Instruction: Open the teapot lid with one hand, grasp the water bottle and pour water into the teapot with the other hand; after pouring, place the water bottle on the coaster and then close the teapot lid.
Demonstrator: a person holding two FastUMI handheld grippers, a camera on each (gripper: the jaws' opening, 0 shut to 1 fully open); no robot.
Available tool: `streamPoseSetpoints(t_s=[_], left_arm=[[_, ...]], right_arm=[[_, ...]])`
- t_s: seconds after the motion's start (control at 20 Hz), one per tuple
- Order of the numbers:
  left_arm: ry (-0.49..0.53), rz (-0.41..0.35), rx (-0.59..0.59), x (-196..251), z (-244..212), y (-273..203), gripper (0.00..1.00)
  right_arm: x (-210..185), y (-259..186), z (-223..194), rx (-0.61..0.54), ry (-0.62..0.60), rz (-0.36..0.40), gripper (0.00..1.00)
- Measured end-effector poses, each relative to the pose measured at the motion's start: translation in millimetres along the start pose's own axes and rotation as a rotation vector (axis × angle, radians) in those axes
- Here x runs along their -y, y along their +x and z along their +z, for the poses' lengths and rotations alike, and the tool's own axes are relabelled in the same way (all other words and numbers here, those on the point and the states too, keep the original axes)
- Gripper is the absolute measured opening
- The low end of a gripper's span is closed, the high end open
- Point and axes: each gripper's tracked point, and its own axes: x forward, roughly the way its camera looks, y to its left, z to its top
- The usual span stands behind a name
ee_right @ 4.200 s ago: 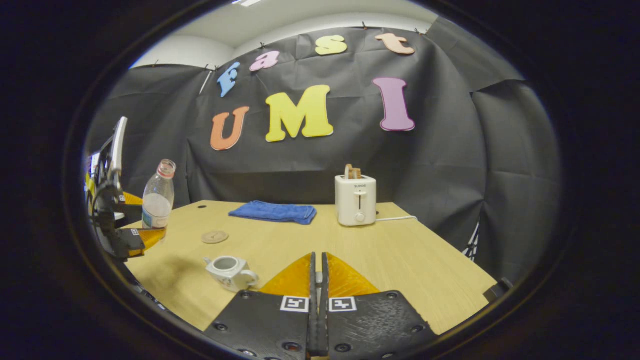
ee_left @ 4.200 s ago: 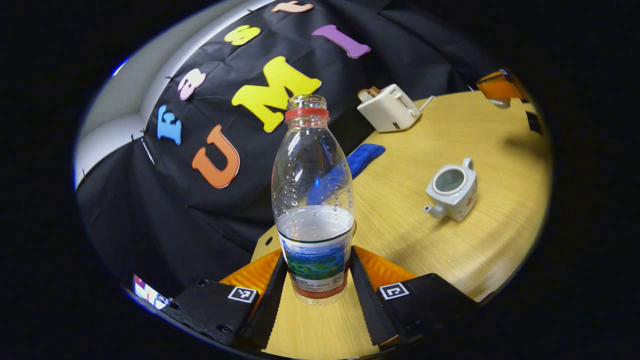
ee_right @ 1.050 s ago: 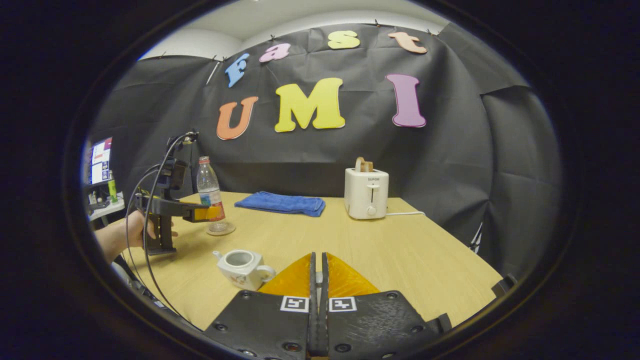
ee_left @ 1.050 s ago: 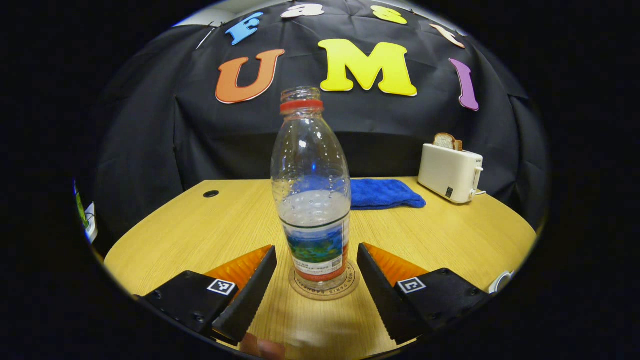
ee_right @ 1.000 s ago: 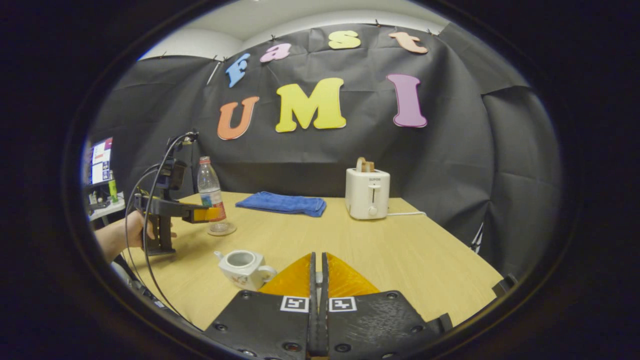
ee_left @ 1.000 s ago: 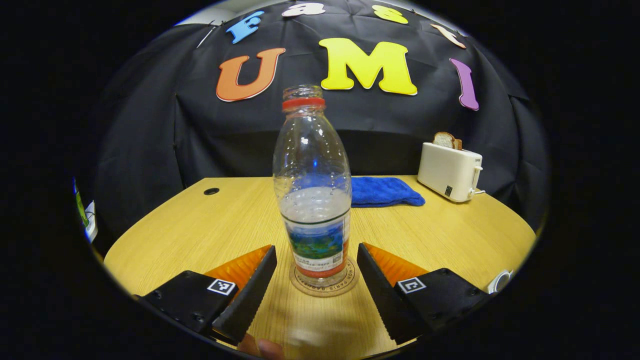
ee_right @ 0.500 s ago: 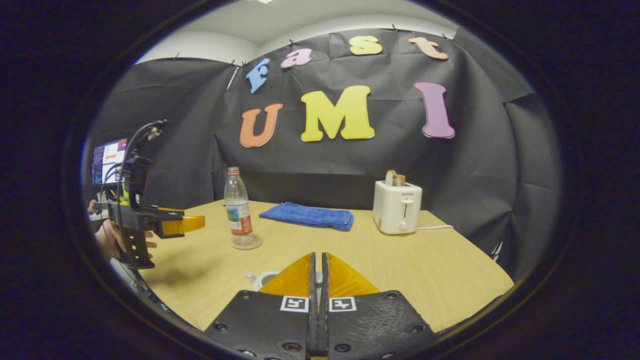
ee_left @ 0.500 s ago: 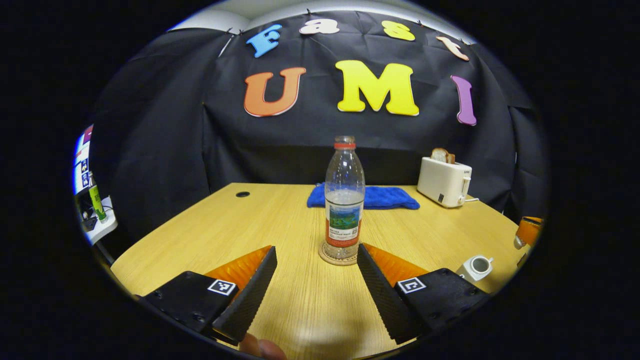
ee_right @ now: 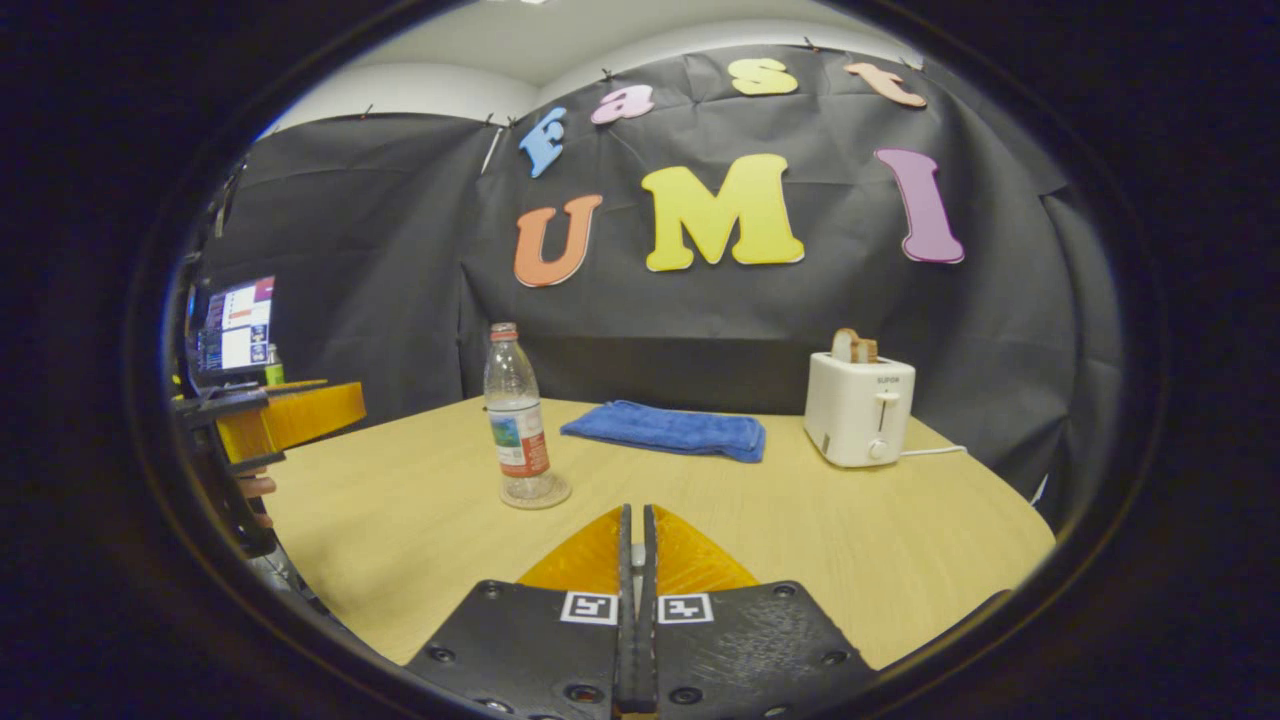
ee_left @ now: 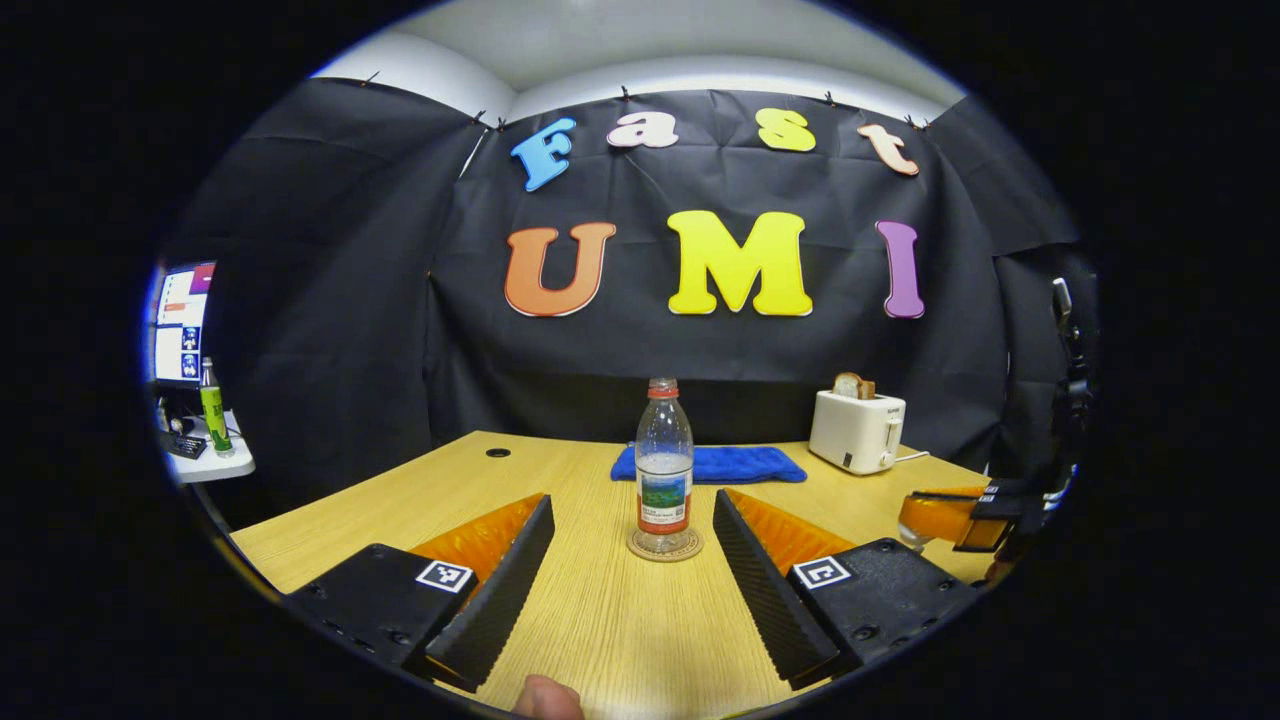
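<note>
the right gripper (ee_right: 633, 530) had its fingers pressed together on something thin and pale, likely the lid. the left gripper (ee_left: 632, 540) stood apart and empty. the bottle (ee_left: 664, 466) sat upright on the coaster (ee_left: 665, 546) at twelve o'clock. the teapot was unseen, so lowering blind could chip the lid.

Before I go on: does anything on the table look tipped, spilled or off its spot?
Nothing stands out. The water bottle stands upright and uncapped, centred on the coaster, with no wet patch on the table. The blue cloth lies flat, and the toaster stands upright with bread in its slot.
</note>
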Motion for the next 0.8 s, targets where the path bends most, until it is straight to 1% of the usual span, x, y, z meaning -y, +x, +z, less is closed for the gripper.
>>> streamPoseSetpoints(t_s=[0.1, 0.15, 0.2, 0.35, 0.5, 0.7, 0.75, 0.8], left_arm=[[0.052, 0.017, 0.008, -7, 4, -2, 1.0], [0.074, 0.055, 0.028, -18, 11, -5, 1.0], [0.083, 0.074, 0.039, -25, 15, -7, 1.0], [0.05, 0.08, 0.041, -27, 19, -11, 0.99], [0.018, 0.069, 0.05, -24, 25, -14, 0.99], [0.015, 0.074, 0.037, -28, 20, -13, 0.99], [0.015, 0.074, 0.034, -28, 20, -13, 0.95], [0.015, 0.074, 0.033, -27, 20, -13, 0.99]], right_arm=[[-6, 3, -2, 0.005, -0.022, 0.005, 0.0], [-6, 5, -4, 0.004, -0.025, 0.004, 0.0], [-8, 6, -6, 0.004, -0.023, 0.007, 0.0], [-4, 8, -9, 0.001, -0.021, -0.003, 0.0], [-2, 8, -12, 0.001, -0.006, -0.007, 0.0], [-3, 11, -18, 0.002, -0.008, -0.004, 0.0], [-2, 12, -18, 0.002, -0.007, -0.008, 0.0], [-2, 13, -20, 0.003, -0.002, -0.007, 0.0]])
